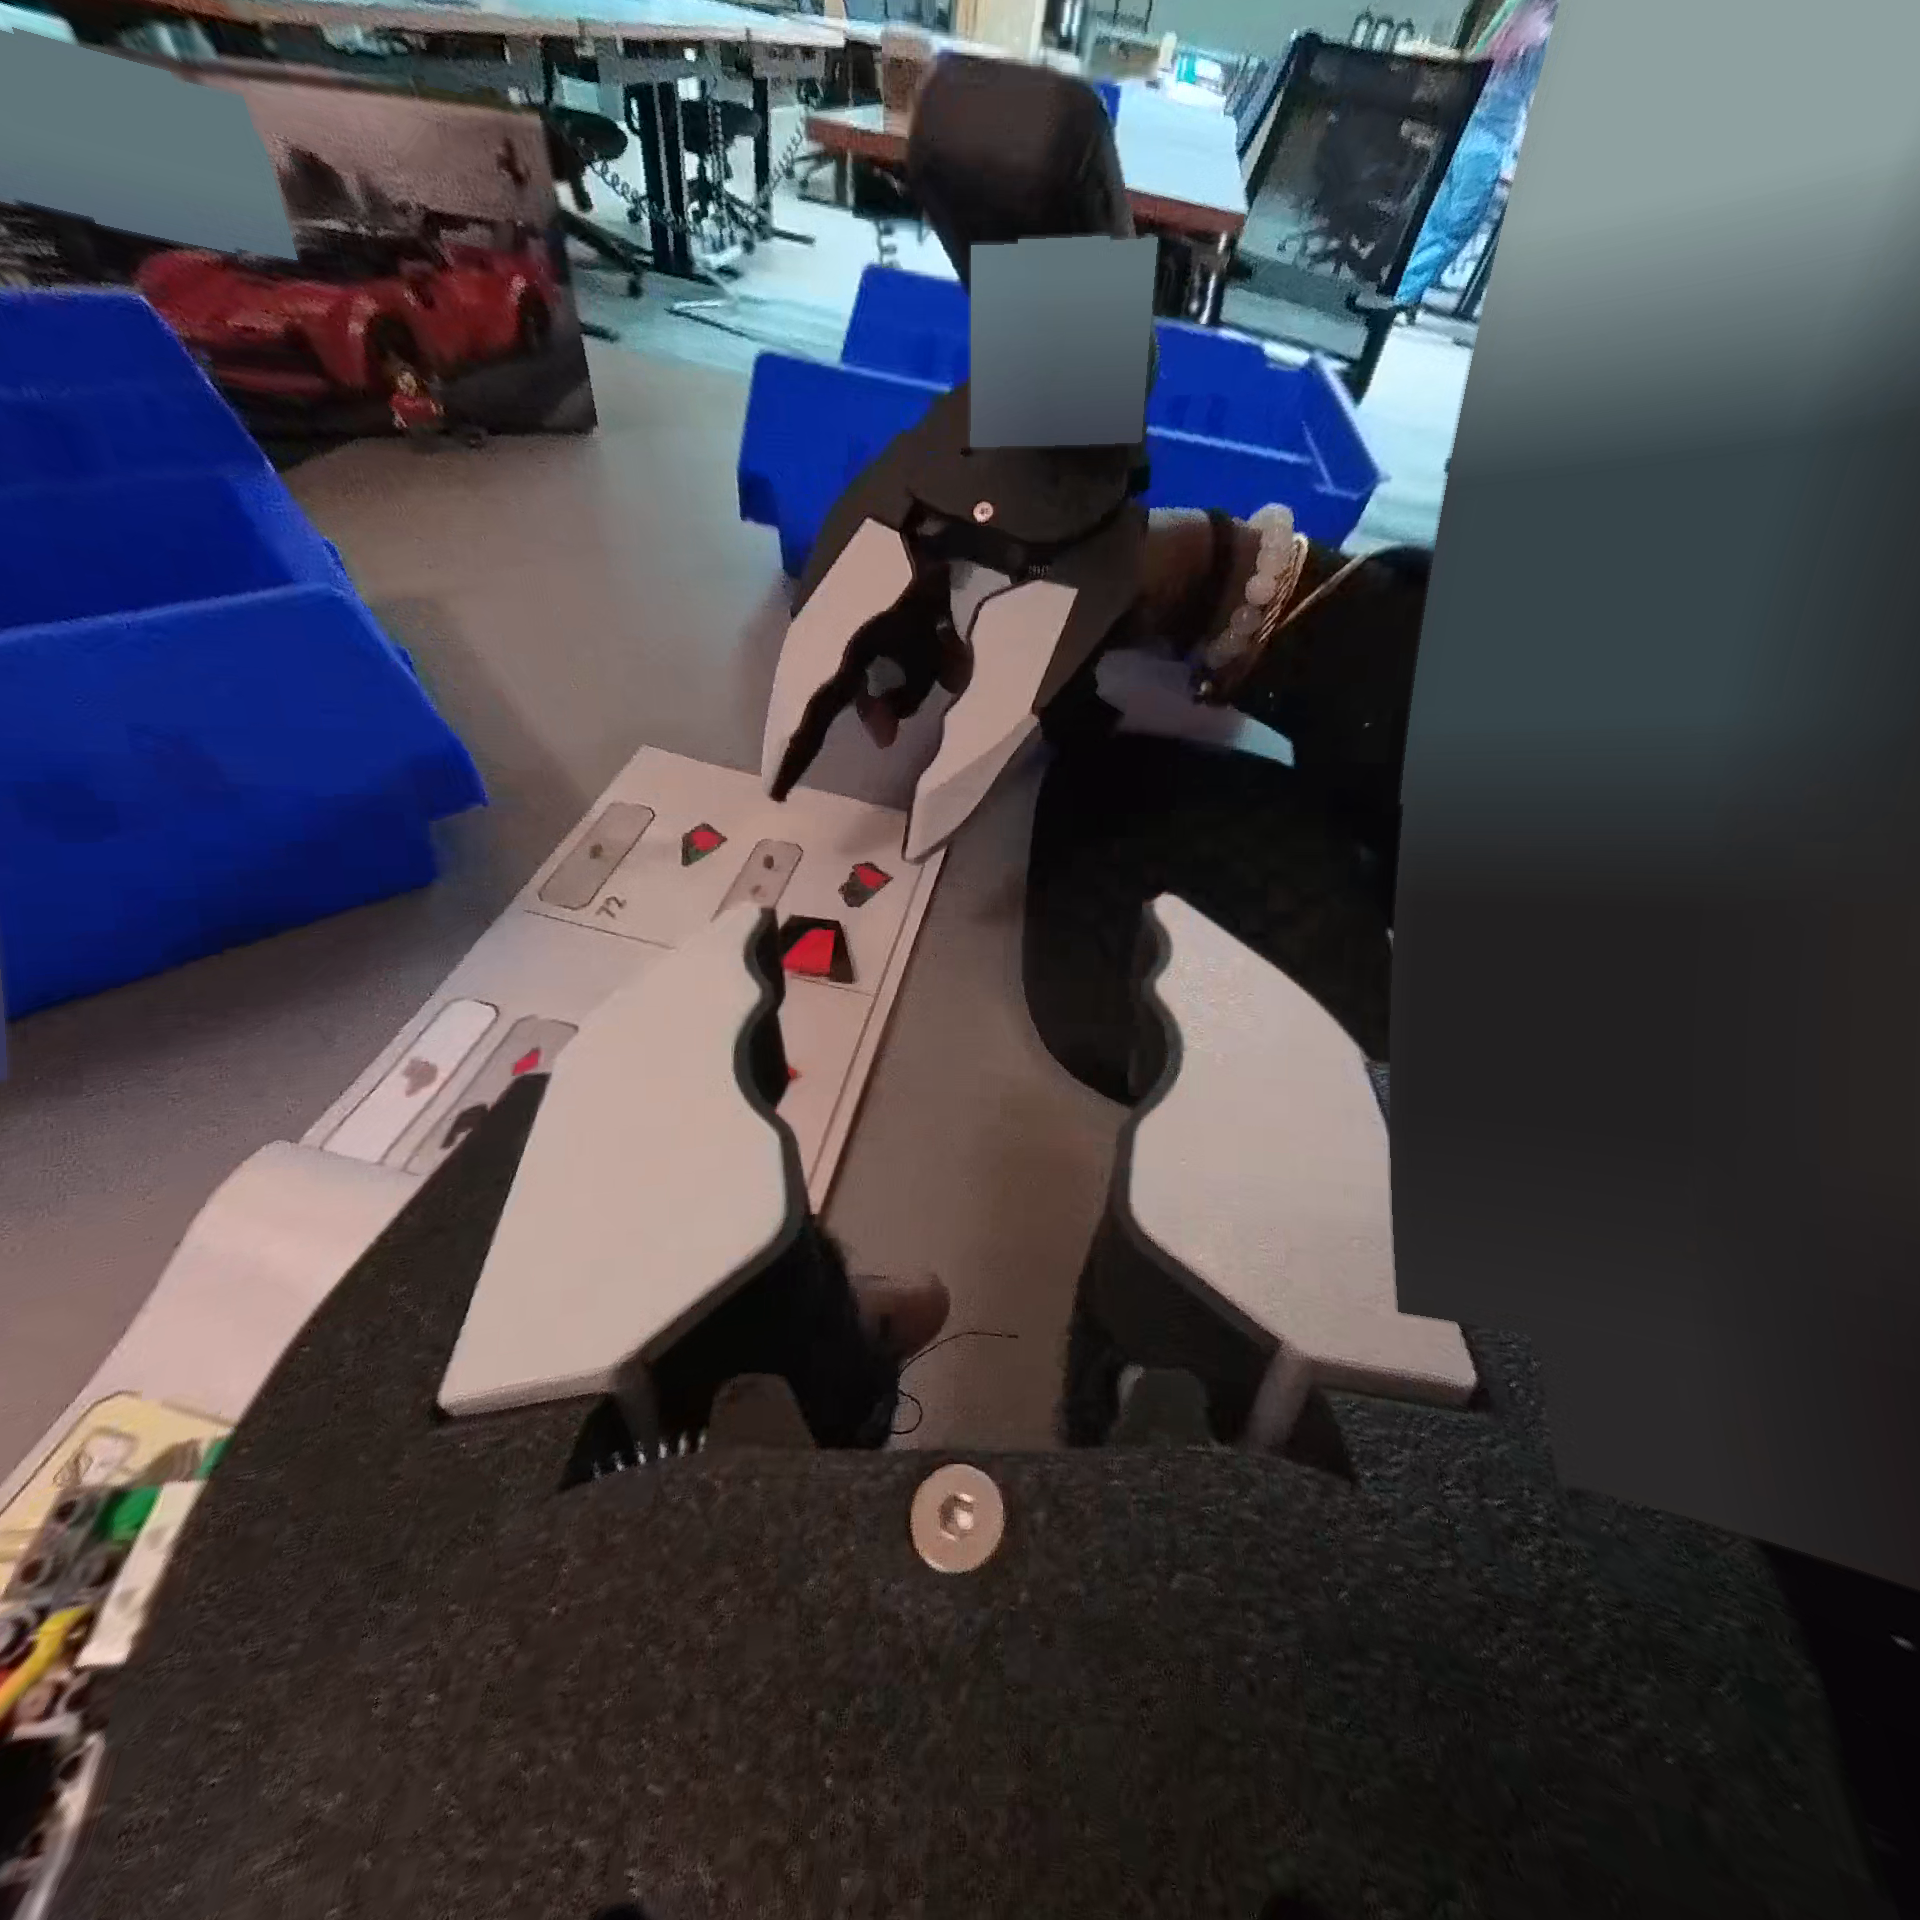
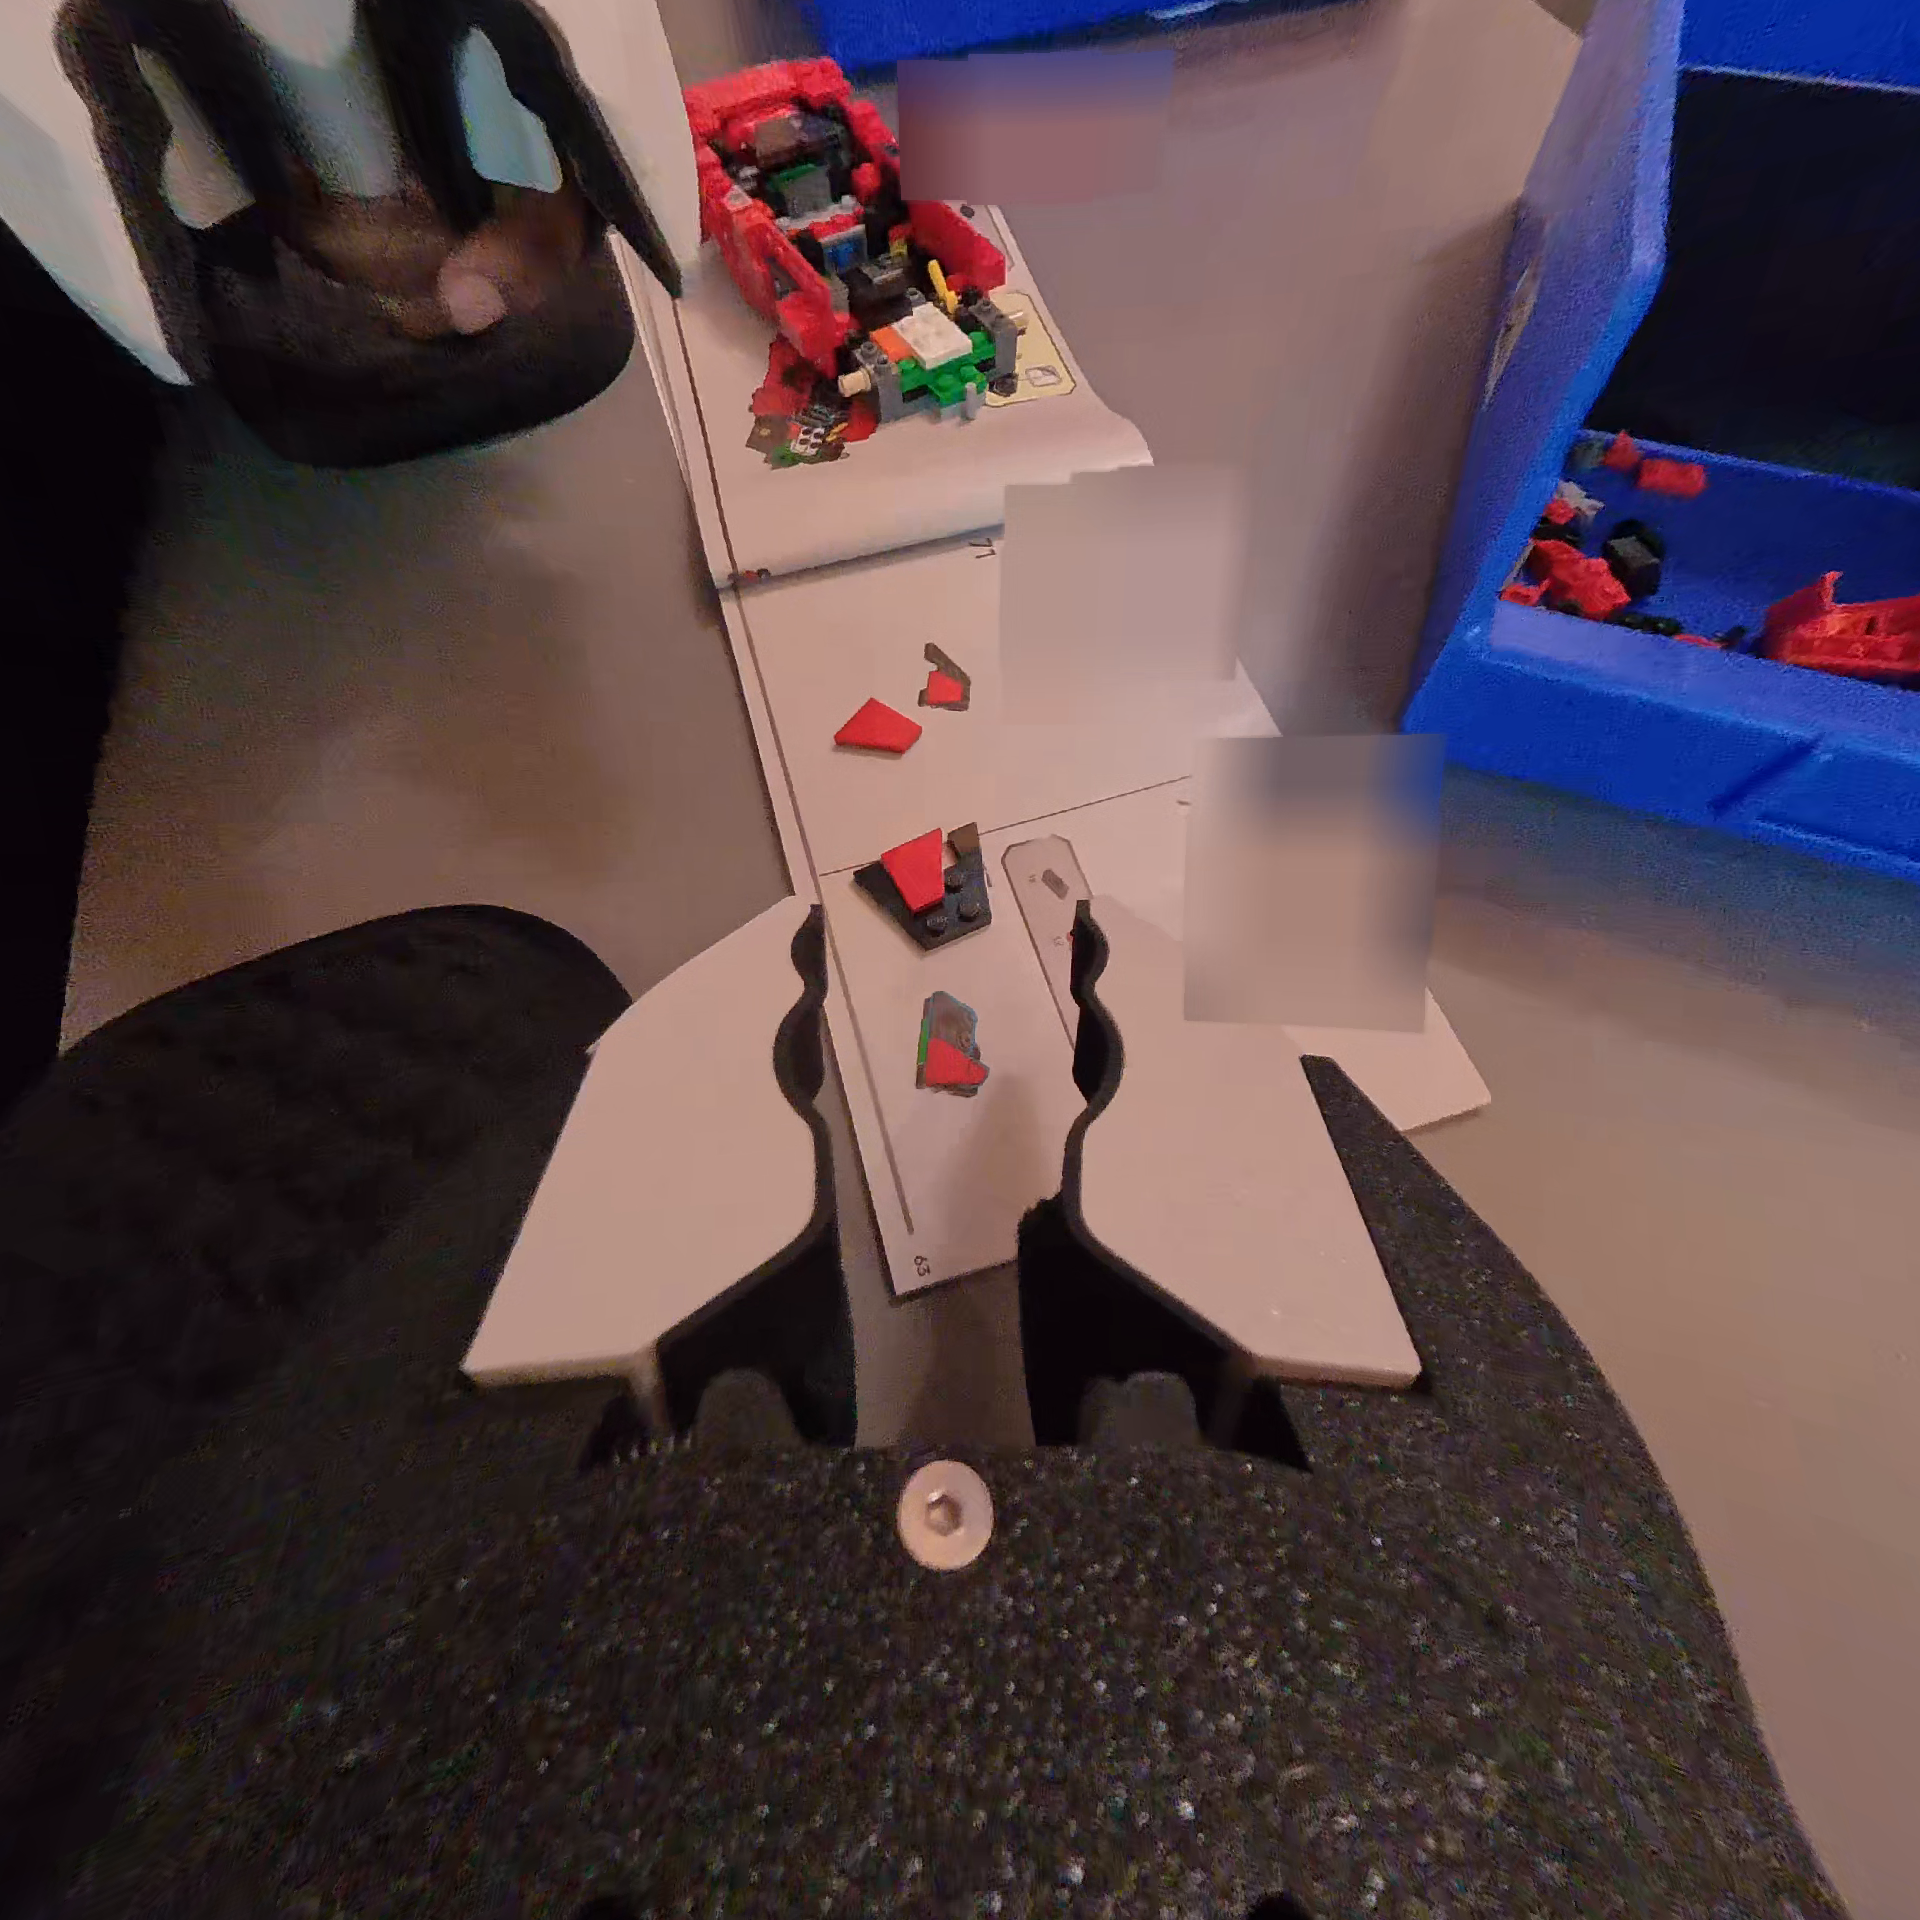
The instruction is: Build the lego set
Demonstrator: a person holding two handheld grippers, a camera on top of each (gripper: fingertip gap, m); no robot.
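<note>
Taking the open instruction booklet (image 2: pixel 894 665) as the landmark and reading the right wrist view from its left edge: the left gripper (image 2: pixel 343 177) hangs above the booklet's far left corner, its jaws spread and holding nothing. On the booklet's far page sits the half-built red car (image 2: pixel 831 249), its long axis running roughly along the booklet's spine with the grey-and-green open end toward the camera. Nearer, on the closer page, lies a small sub-assembly (image 2: pixel 925 883), a dark wedge plate with a red wedge tile on it; its long axis seems to slant across the page, narrow tip pointing to the far left, studded broad end toward the near right. The right gripper (image 2: pixel 945 935) hovers just short of it, jaws spread and empty. Right of the booklet stands a blue bin (image 2: pixel 1621 707) of loose red and black parts. The likely trouble: closing on the slanted wedge faces could squeeze the piece out sideways, or pop the tile off, and the glossy page may let it slide.
</note>
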